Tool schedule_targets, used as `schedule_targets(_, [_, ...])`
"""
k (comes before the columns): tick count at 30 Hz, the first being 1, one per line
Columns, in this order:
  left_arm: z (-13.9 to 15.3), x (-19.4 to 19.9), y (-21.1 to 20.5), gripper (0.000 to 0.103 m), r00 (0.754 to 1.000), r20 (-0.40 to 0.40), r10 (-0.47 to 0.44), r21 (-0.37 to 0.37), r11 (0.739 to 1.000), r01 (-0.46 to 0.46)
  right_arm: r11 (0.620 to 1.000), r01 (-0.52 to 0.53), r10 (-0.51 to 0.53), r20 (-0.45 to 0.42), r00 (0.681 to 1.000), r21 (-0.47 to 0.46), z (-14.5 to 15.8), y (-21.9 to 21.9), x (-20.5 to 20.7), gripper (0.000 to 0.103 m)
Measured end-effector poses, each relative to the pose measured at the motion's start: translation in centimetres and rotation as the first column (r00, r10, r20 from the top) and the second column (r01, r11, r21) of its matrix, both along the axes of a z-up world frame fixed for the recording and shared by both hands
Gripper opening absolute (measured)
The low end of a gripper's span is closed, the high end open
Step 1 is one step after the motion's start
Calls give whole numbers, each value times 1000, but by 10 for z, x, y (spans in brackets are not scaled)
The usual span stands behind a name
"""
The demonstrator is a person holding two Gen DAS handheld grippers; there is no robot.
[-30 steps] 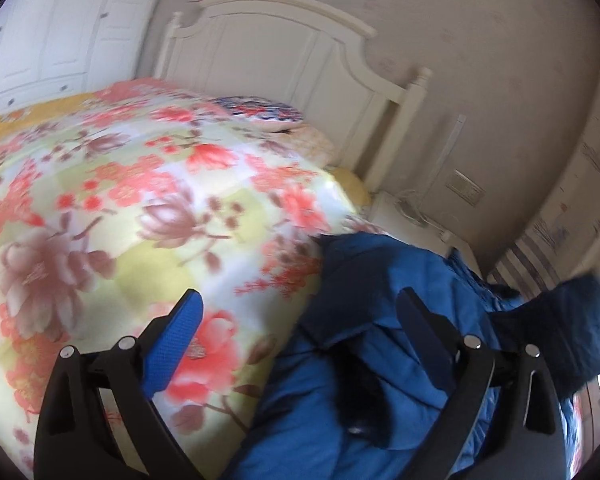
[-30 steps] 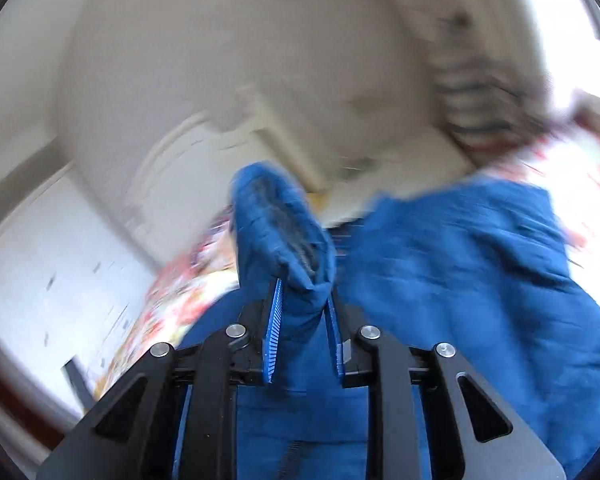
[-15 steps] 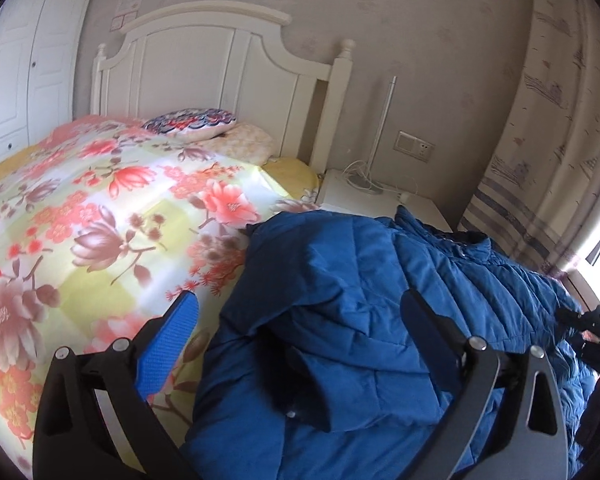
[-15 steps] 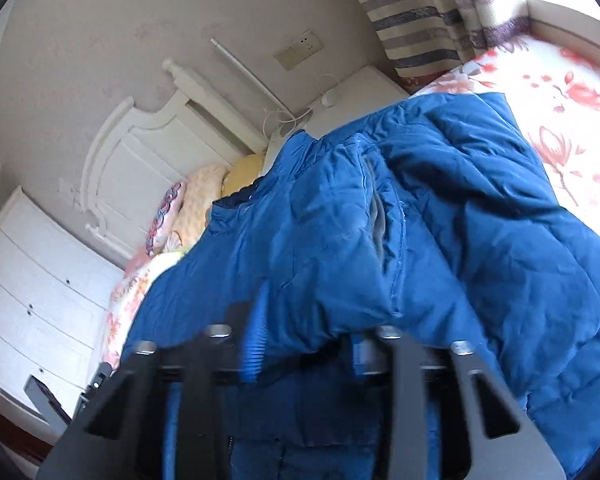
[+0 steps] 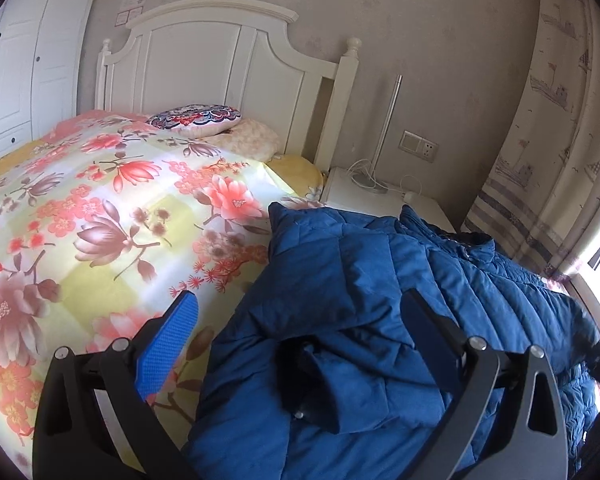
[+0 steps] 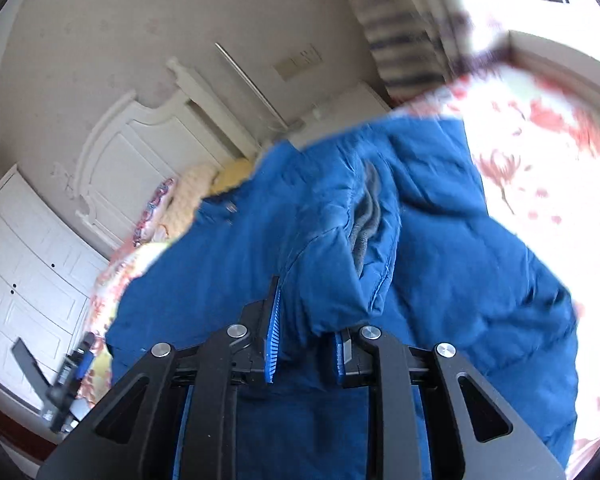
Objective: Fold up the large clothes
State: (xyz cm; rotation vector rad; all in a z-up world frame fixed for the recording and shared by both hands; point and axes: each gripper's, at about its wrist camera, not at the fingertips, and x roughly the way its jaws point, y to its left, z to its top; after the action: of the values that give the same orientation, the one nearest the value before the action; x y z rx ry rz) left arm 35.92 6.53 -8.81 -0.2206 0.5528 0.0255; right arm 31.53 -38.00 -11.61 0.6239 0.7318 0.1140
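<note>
A large blue quilted jacket lies on the floral bedspread, one sleeve folded over its body. My left gripper is open and empty, held just above the jacket's left edge. In the right wrist view the jacket fills the middle, and its sleeve cuff with grey lining lies in front of my right gripper. The right jaws stand a little apart with a fold of the blue sleeve between them; I cannot tell whether they pinch it.
A white headboard and patterned pillows stand at the bed's far end. A white nightstand with a lamp pole is beside it. A curtain hangs at the right, a white wardrobe at the left.
The right gripper carried the sleeve down from the air onto the jacket's body, and its jaws opened wider half a second ago. The left gripper stayed open, its view turning right toward the jacket.
</note>
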Motion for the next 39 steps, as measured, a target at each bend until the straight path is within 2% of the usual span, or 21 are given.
schedule_targets(2, [-1, 1, 1, 100, 1000, -7, 2, -6, 1000, -2, 1000, 28, -28, 13, 1000, -5, 3, -2, -5, 22])
schedule_targets(5, [-1, 1, 3, 100, 1000, -6, 4, -10, 1000, -4, 994, 23, -18, 48, 999, -105, 14, 6, -10, 22])
schedule_targets(9, [-1, 1, 4, 100, 1000, -8, 3, -8, 1000, -3, 996, 46, -40, 66, 997, -80, 12, 3, -18, 22])
schedule_targets(11, [-2, 1, 5, 100, 1000, -9, 4, -10, 1000, -4, 994, 44, -35, 90, 995, -100, 17, 6, -24, 21])
schedule_targets(13, [-3, 3, 6, 100, 1000, -17, 3, -11, 1000, -4, 993, 35, -30, 53, 998, -109, 12, 6, -21, 21])
schedule_targets(16, [-4, 4, 7, 100, 1000, -24, 4, -12, 1000, -4, 999, 42, -43, -28, 999, -33, -3, -7, -19, 22])
schedule_targets(18, [-4, 5, 8, 100, 1000, -24, 4, -14, 1000, -5, 998, 64, -65, -40, 997, -16, 1, -13, -25, 25])
schedule_targets(19, [-4, 5, 8, 100, 1000, -25, 4, -14, 1000, -5, 994, 104, -105, -29, 994, -26, 8, -17, -31, 33])
schedule_targets(20, [-4, 5, 7, 100, 1000, -27, 4, -13, 1000, -4, 989, 141, -141, 0, 990, -50, 15, -18, -37, 41])
schedule_targets(21, [-4, 5, 7, 100, 1000, -28, 3, -11, 1000, -4, 976, 190, -186, 46, 981, -111, 26, -18, -43, 42])
schedule_targets(22, [-4, 5, 7, 100, 1000, -28, 3, -8, 1000, -3, 941, 256, -235, 119, 965, -221, 43, -15, -48, 42])
schedule_targets(24, [-3, 5, 5, 100, 1000, -27, 2, -3, 1000, -2, 903, 292, -235, 207, 950, -315, 62, -6, -50, 42])
schedule_targets(25, [-3, 4, 5, 100, 1000, -26, 1, 0, 1000, -1, 901, 252, -178, 227, 957, -352, 71, 2, -42, 42])
schedule_targets(27, [-3, 5, 5, 100, 1000, -27, 3, 0, 1000, -3, 903, 161, -86, 201, 976, -397, 72, 17, -24, 42])
schedule_targets(30, [-2, 4, 6, 100, 1000, -28, 7, -7, 1000, -7, 880, 30, 14, 89, 996, -474, 52, 37, 6, 42])
schedule_targets(32, [-2, 4, 7, 100, 1000, -29, 9, -10, 1000, -9, 870, -65, 45, -51, 998, -488, 21, 40, 28, 43])
schedule_targets(33, [-2, 4, 7, 100, 1000, -29, 9, -11, 1000, -9, 878, -74, 57, -52, 997, -472, 10, 37, 30, 43])
schedule_targets(35, [1, 0, 8, 100, 1000, -7, 10, -11, 1000, -10, 903, -73, 55, -55, 997, -424, 10, 28, 29, 43])
schedule_targets(37, [9, -6, 9, 100, 1000, 26, 8, -25, 1000, -7, 901, -79, 60, -56, 997, -426, 9, 27, 29, 43])
schedule_targets(39, [22, -8, 9, 100, 999, 47, -12, -71, 997, 15, 894, -79, 59, -60, 996, -441, 8, 29, 31, 43])
